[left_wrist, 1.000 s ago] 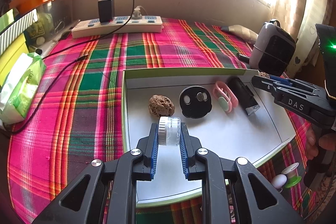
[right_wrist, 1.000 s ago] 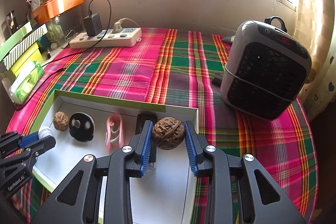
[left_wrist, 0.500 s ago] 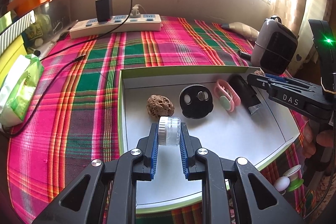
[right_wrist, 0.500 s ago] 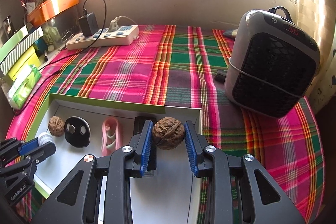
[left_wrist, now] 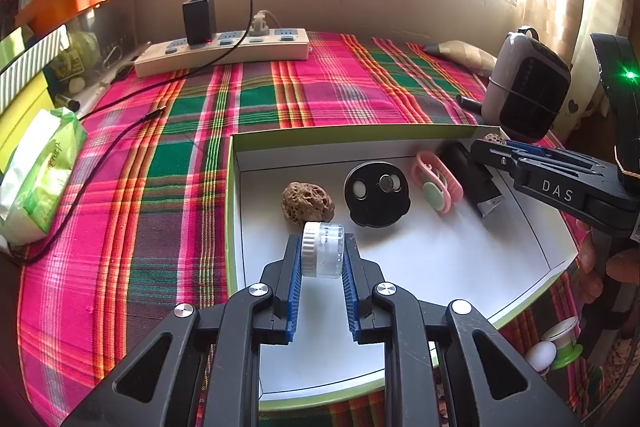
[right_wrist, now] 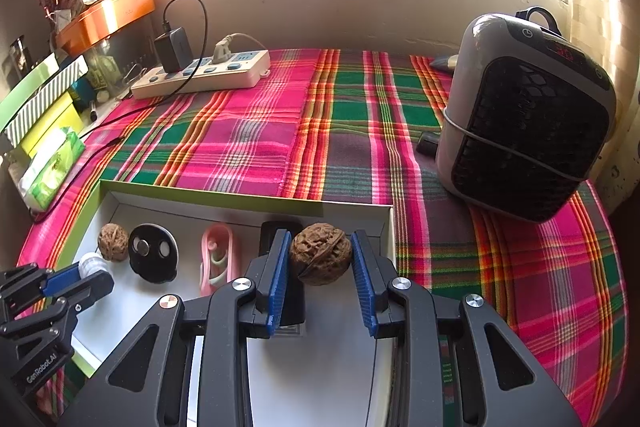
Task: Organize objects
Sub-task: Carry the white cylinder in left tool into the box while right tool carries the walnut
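**Both claws loaded over the tray**

Left claw (left_wrist: 322, 259) clamps a small clear jar (left_wrist: 323, 250) with a white ribbed lid, held on its side between the blue pads, above the near-left part of the white tray (left_wrist: 440, 267). Right claw (right_wrist: 320, 263) grips a walnut (right_wrist: 321, 253) between its pads, over the tray's far-right corner, just in front of the tray wall.

In the tray, along the far side, left to right in the left view: second walnut (left_wrist: 307, 203), black disc (left_wrist: 377, 193) with two round insets, pink clip (left_wrist: 437, 181), black block (left_wrist: 472, 179). All lie flat, apart from each other; the clip and block are near each other.

The tray sits on a plaid cloth (left_wrist: 160, 187). Heater (right_wrist: 524, 115) stands on the cloth right of the tray, apart from it. Power strip (left_wrist: 224, 51) with a black charger plugged in lies at the far edge. Green tissue pack (left_wrist: 40, 175) at far left. Fingers of a hand (left_wrist: 600, 267) show on the right claw's handle.
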